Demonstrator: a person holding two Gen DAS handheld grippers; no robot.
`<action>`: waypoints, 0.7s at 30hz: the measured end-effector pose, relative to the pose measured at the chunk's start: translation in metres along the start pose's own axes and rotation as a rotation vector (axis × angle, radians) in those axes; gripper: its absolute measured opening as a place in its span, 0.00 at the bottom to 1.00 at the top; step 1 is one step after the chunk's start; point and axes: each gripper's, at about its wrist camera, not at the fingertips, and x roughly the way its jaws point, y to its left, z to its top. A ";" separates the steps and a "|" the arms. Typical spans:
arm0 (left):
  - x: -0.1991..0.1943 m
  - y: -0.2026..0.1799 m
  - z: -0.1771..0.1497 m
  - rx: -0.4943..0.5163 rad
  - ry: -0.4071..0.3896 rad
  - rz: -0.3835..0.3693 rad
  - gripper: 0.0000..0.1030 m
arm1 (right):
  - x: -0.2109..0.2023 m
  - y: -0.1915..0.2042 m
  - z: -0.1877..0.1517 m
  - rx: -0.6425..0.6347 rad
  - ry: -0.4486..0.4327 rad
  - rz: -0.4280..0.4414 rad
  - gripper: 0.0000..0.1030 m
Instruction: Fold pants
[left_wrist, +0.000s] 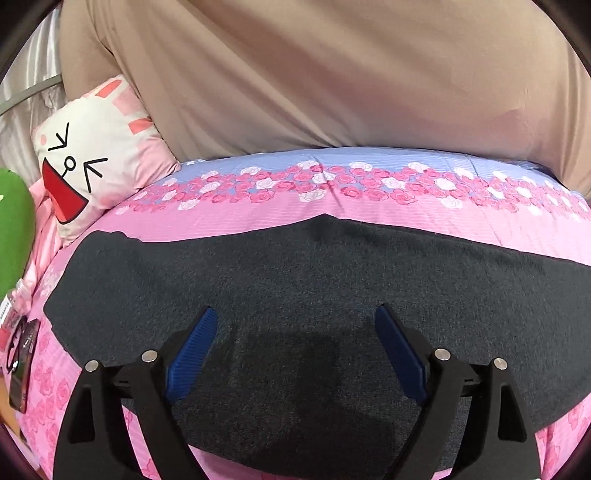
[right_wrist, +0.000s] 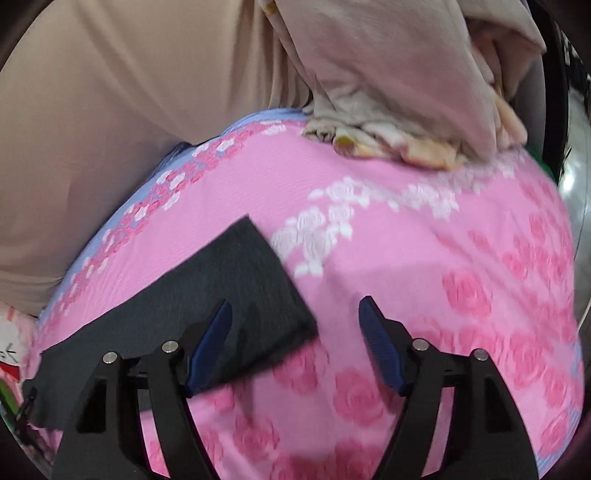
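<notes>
Dark grey pants (left_wrist: 295, 295) lie flat across the pink rose-print bedspread (left_wrist: 258, 218). My left gripper (left_wrist: 295, 314) is open and empty, hovering over the middle of the pants. In the right wrist view one end of the pants (right_wrist: 207, 302) lies at lower left, its corner edge on the bedspread (right_wrist: 443, 295). My right gripper (right_wrist: 295, 306) is open and empty, straddling that end edge, its left finger (right_wrist: 212, 339) over the cloth and its right finger over bare bedspread.
The person's beige-clad body (left_wrist: 314, 74) fills the far side of the bed. A cartoon-face pillow (left_wrist: 85, 162) and a green object (left_wrist: 14, 229) lie at the left. A crumpled beige and yellow cloth pile (right_wrist: 406, 110) sits at the bed's far right.
</notes>
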 end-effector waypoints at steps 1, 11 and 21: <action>0.000 0.000 0.000 -0.001 0.001 0.000 0.83 | 0.001 0.000 0.000 -0.001 0.007 0.013 0.68; 0.001 -0.003 -0.001 0.011 0.013 -0.003 0.84 | 0.019 0.013 0.008 0.001 0.029 -0.011 0.10; -0.001 0.003 -0.003 -0.013 0.018 -0.013 0.84 | -0.083 0.226 0.004 -0.277 -0.145 0.393 0.09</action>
